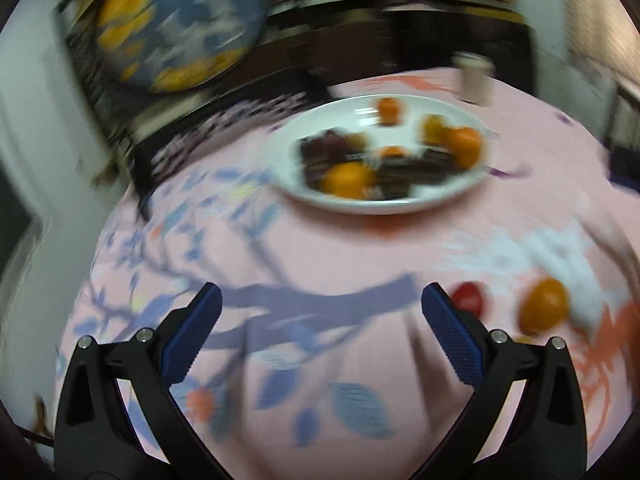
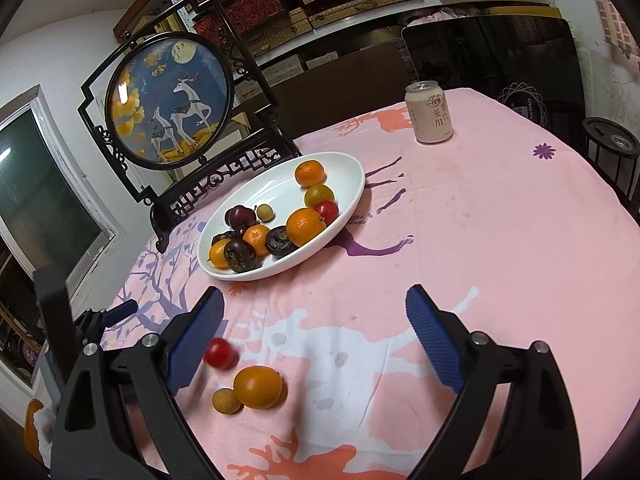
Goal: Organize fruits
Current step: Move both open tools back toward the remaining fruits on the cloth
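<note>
Most of the fruit is already gathered in the white plate (image 2: 348,216), which sits well ahead of both pairs of tongs on the pink-clothed surface (image 2: 500,248); oranges, dark plums and a red fruit are heaped toward its near half, presumably because that is where the collecting is meant to end up. Three pieces lie outside it on the cloth: an orange (image 2: 258,387), a small red fruit (image 2: 218,353) and a small tan fruit (image 2: 227,401), close together, the tan one just beside the orange. The right tongs (image 2: 314,312) stand wide with nothing between the blue pads; that width suits a reach for round fruit. The three loose pieces lie low and toward the left finger of these tongs, the red fruit just beside that finger's pad, none of them gripped. The left tongs (image 1: 322,304) are also spread wide and empty, in a blurred view; from there the orange (image 1: 544,304) and the red fruit (image 1: 467,298) lie off to the right, outside the right finger, the red one just beside it. A drink can (image 2: 429,112) stands far ahead, beyond the plate, and a framed round deer screen (image 2: 168,100) stands behind the plate's left side, both apart from the sorting.
</note>
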The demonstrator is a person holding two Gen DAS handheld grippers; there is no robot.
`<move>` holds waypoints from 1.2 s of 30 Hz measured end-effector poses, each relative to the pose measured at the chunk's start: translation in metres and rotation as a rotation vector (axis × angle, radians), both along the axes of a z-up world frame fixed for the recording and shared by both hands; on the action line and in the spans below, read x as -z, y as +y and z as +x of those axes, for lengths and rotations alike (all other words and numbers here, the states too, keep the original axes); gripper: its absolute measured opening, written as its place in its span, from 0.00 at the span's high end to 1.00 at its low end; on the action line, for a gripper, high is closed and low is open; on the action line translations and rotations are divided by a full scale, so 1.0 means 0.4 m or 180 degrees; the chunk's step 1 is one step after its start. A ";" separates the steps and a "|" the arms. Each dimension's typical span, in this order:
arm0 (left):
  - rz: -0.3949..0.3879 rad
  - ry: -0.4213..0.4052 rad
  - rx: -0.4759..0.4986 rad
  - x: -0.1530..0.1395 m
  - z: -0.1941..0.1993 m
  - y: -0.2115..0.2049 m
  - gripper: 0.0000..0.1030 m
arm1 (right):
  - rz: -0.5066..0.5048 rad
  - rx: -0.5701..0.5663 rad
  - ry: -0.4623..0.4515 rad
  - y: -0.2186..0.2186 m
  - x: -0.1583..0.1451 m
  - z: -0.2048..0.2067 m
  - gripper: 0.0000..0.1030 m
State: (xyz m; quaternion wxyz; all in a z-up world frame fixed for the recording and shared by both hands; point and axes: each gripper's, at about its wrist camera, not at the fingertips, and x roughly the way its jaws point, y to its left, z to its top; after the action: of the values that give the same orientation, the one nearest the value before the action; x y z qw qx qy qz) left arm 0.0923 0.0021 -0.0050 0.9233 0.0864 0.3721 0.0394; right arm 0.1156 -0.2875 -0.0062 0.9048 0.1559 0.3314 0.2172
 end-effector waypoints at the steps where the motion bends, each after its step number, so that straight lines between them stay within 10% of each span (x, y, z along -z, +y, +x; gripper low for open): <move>1: -0.0203 0.0053 -0.0071 -0.001 0.005 0.035 0.02 | 0.0002 -0.0004 -0.0006 0.000 0.000 -0.002 0.10; 5: -0.0585 0.0051 -0.0023 -0.009 -0.003 0.063 0.02 | 0.0006 0.0004 -0.0023 -0.002 -0.003 -0.002 0.10; 12: -0.0164 0.0043 0.0479 0.015 -0.029 -0.073 0.02 | -0.0001 0.0011 -0.0017 -0.003 -0.002 0.000 0.10; 20: -0.0235 0.0120 0.0913 0.032 -0.025 -0.145 0.02 | 0.0004 0.0008 -0.0009 -0.002 -0.001 0.003 0.10; 26: -0.0205 0.0284 0.0770 0.056 0.013 -0.124 0.02 | 0.0018 0.0004 -0.0003 -0.003 -0.001 0.000 0.10; 30: -0.0156 0.0056 0.0111 0.018 0.011 -0.008 0.02 | 0.0037 -0.0006 -0.0006 -0.004 -0.002 -0.002 0.10; 36: -0.0721 0.0129 -0.0043 0.018 0.017 0.067 0.02 | 0.0043 -0.0023 -0.0003 -0.001 -0.003 -0.005 0.10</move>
State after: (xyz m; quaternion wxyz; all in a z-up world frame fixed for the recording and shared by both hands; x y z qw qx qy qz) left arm 0.0991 0.0290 -0.0120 0.9192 -0.0202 0.3933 0.0015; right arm 0.1137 -0.2880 -0.0049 0.9031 0.1607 0.3301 0.2228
